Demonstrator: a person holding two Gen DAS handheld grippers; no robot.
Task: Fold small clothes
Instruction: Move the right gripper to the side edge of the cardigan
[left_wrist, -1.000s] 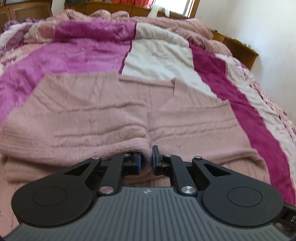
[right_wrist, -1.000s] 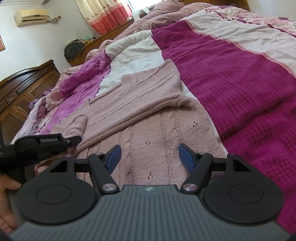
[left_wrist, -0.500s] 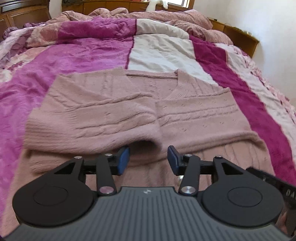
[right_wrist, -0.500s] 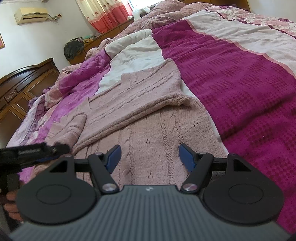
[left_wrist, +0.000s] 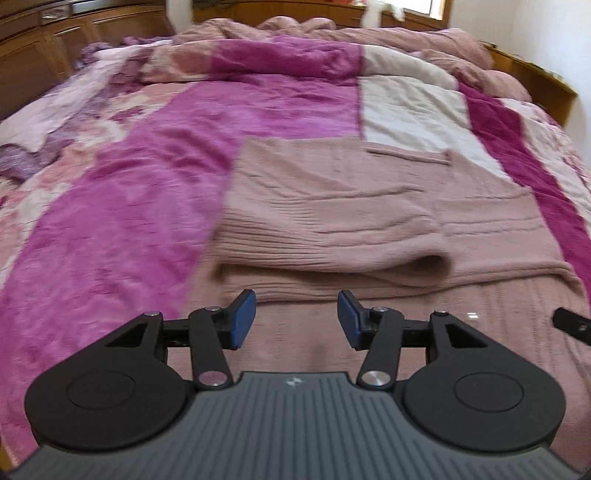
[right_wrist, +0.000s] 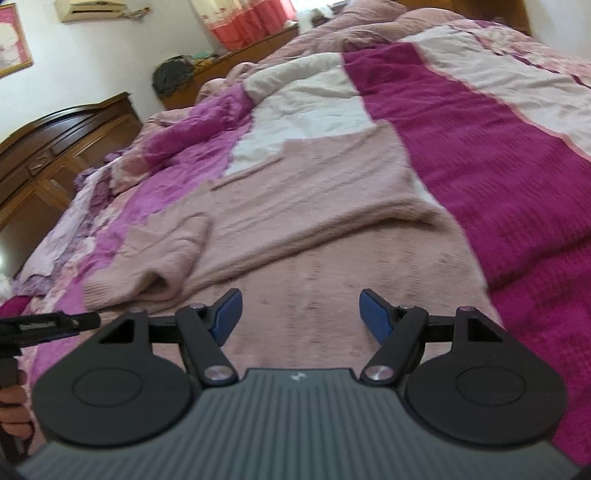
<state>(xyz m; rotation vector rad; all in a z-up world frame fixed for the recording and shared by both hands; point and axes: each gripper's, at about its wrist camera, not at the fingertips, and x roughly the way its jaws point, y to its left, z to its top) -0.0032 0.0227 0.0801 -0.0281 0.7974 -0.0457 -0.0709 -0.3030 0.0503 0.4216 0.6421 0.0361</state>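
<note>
A dusty-pink knitted sweater (left_wrist: 369, 206) lies flat on the bed, both sleeves folded in across its chest. The left sleeve's cuff (left_wrist: 417, 258) lies just ahead of my left gripper (left_wrist: 297, 319), which is open and empty above the sweater's lower body. In the right wrist view the sweater (right_wrist: 314, 221) spreads ahead, and my right gripper (right_wrist: 301, 314) is open and empty over its lower body. The left gripper's body (right_wrist: 48, 325) shows at the left edge there.
The bed is covered by a magenta, cream and pink patchwork blanket (left_wrist: 129, 206). Bunched bedding (left_wrist: 332, 33) lies at the head of the bed. Dark wooden furniture (right_wrist: 55, 147) stands to the left. A white wall (left_wrist: 554, 44) runs along the right side.
My left gripper let go of the folded sleeve cuff, opened wide and pulled back and to the left. The right gripper stayed open and drew back slightly.
</note>
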